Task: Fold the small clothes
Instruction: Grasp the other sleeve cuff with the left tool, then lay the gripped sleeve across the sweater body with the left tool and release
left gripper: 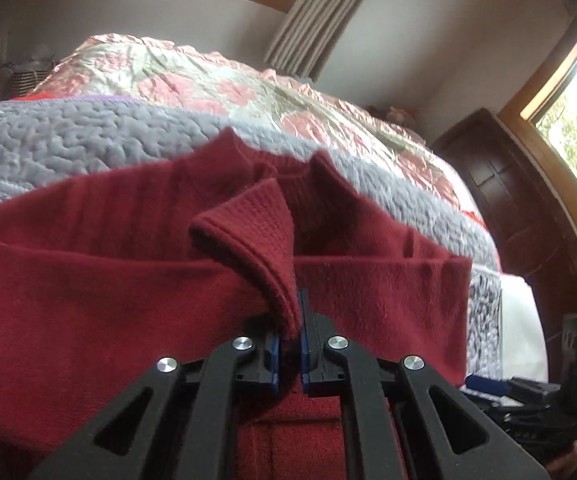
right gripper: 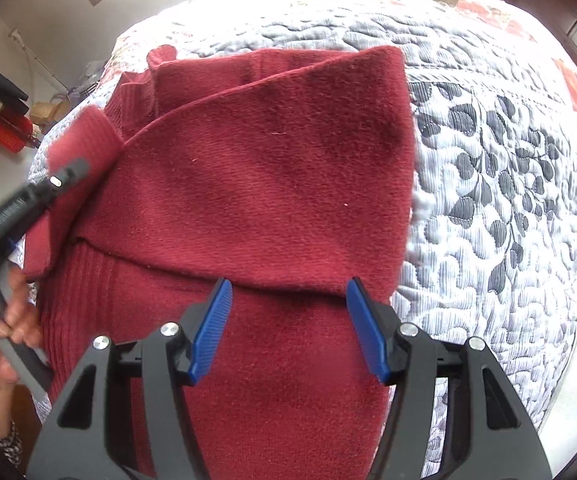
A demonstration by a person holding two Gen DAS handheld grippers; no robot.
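Sweater [left gripper: 108, 280] is filling the lower half of the left wrist view, its ribbed cuff [left gripper: 256, 240] being pinched by the left gripper [left gripper: 294, 332]. In the right wrist view, it is lying centre frame on the quilt [right gripper: 488, 200], right gripper [right gripper: 288, 328] hovering wide apart above it.

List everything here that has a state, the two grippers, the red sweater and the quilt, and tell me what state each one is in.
left gripper: shut on the ribbed cuff of the red sweater.
right gripper: open, jaws wide apart above the sweater, holding nothing.
red sweater: partly folded, one flap laid diagonally across the body.
ribbed cuff: lifted, pinched at its edge.
quilt: spread flat over the bed, under the sweater.
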